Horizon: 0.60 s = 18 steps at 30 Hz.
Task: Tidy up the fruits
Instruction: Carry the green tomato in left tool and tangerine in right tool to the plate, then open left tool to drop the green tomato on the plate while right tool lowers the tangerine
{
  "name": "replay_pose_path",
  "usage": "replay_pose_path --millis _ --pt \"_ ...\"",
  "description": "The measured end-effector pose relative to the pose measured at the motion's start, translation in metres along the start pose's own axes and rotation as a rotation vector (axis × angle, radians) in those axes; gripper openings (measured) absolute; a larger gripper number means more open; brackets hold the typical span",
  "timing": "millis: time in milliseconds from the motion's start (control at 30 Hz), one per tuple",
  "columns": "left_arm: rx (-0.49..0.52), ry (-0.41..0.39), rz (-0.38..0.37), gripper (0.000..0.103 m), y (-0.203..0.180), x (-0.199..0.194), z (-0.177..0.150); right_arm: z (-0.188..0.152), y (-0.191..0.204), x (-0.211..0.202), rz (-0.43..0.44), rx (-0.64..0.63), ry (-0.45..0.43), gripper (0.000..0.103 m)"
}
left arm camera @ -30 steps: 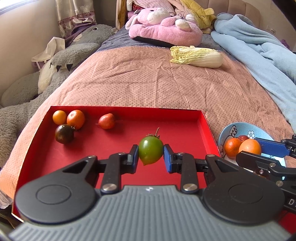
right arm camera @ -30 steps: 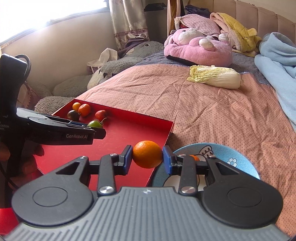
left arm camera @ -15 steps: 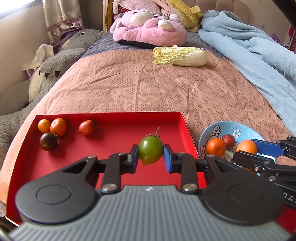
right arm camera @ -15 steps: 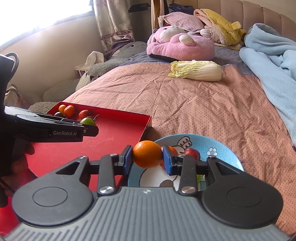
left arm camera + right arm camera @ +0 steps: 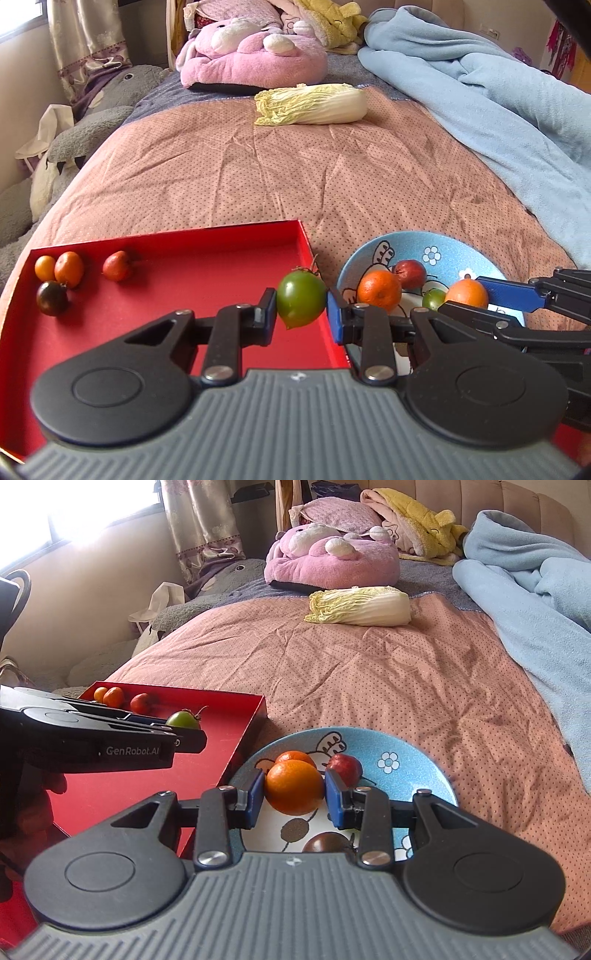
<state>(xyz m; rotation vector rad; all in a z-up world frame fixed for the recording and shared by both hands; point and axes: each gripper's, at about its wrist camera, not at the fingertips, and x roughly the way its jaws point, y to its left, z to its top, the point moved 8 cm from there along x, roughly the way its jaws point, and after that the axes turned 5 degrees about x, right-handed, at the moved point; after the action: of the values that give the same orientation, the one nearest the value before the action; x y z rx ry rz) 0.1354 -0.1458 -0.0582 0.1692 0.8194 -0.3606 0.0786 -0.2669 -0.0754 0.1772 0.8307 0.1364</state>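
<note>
Pink dotted bedding (image 5: 229, 173) covers the bed where everything sits. Nearest in the left wrist view, the left gripper (image 5: 301, 310) is clamped on a green tomato (image 5: 301, 303), held above the right edge of the red tray (image 5: 184, 295). Just to the right, the right gripper (image 5: 294, 796) is clamped on an orange (image 5: 294, 787) over the blue bowl (image 5: 417, 771). Lying in the bowl are another orange (image 5: 379, 290), a red fruit (image 5: 344, 767), a small green tomato (image 5: 434, 298) and a dark tomato (image 5: 327, 843) close to the near rim. At the far left corner of the tray lie four fruits: a dark tomato (image 5: 51, 298), two orange ones (image 5: 69, 268) touching each other, and a red one (image 5: 117, 265) a little apart. Farther up the bed a napa cabbage (image 5: 314, 104) lies on its side. Beyond it rests a pink plush (image 5: 255, 62), with a blue blanket (image 5: 480, 96) bunched along the right side and a grey shark plush (image 5: 92, 133) along the left.
</note>
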Motion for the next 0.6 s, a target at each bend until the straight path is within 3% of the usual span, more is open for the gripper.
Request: replay_pose_path --millis 600 --pt "0.084 0.028 -0.046 0.032 -0.058 0.034 0.005 -0.013 -0.032 -0.010 -0.046 0.043 0.009 0.041"
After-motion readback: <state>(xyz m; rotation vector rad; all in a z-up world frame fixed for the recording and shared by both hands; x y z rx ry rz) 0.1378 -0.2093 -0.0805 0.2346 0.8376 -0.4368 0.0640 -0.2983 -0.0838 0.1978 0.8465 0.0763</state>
